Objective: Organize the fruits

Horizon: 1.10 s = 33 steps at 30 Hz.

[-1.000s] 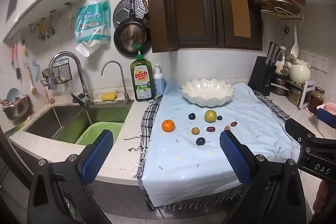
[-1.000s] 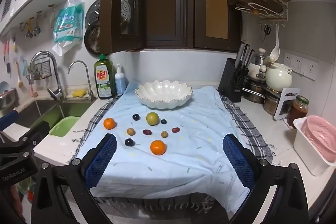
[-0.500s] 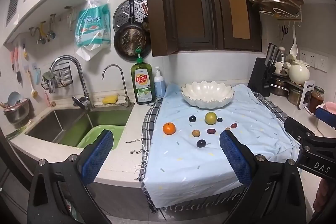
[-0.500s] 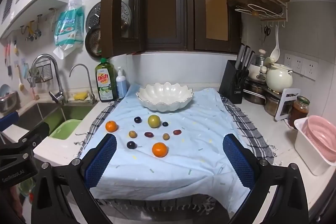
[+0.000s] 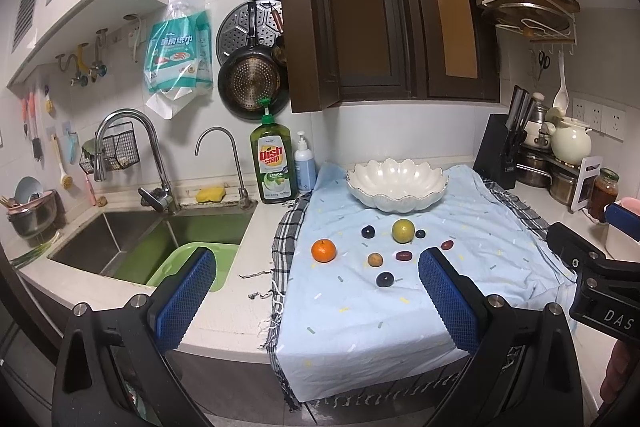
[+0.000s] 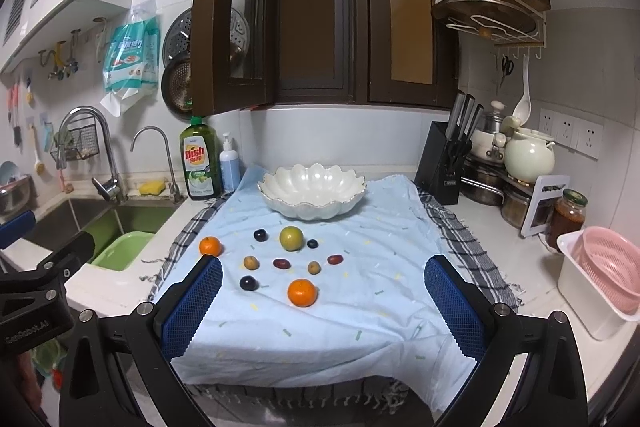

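- Left gripper (image 5: 316, 301): jaws spread wide, holding nothing.
- Right gripper (image 6: 322, 307): jaws spread wide, holding nothing.
- Fruits (image 6: 292, 238): scattered on the blue cloth (image 6: 384, 311), in front of the white bowl (image 6: 312, 193).

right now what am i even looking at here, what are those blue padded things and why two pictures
A person holds a two-finger gripper in each hand, each with a fisheye camera looking along its fingers. One picture comes from the left gripper, the other from the right gripper. The blue pads are the fingertips. Both grippers are open and hold nothing. Ahead is a kitchen counter with a light blue cloth. On it stand a white scalloped bowl, which looks empty, and loose fruit: two oranges, a green fruit and several small dark and brown ones. A sink lies to the left.
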Motion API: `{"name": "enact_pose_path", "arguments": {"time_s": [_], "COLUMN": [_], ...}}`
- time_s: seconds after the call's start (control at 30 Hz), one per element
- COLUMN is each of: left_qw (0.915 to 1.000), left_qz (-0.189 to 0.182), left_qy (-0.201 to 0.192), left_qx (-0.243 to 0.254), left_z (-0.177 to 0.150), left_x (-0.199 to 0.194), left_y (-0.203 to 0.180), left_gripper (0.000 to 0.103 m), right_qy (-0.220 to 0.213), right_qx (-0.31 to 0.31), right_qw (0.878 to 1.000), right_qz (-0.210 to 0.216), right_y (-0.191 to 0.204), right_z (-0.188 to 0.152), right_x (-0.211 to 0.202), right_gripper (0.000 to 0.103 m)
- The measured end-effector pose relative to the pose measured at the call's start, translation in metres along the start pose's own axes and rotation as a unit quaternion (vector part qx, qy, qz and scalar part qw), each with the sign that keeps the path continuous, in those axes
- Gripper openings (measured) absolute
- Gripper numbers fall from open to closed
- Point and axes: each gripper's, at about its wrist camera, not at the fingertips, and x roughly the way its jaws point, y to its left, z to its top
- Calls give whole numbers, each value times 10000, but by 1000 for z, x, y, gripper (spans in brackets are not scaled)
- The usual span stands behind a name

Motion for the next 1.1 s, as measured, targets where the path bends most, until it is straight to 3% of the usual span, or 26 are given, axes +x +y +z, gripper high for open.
{"name": "enact_pose_path", "arguments": {"time_s": [1.1], "left_qw": [10000], "left_qz": [-22], "left_qy": [-5], "left_qx": [76], "left_z": [8], "left_x": [6], "left_y": [-3], "left_gripper": [103], "right_qy": [-176], "right_qx": [-68], "right_qw": [9998], "right_qz": [-35], "right_y": [5], "right_z": [2], "right_x": [-3], "right_gripper": [103]}}
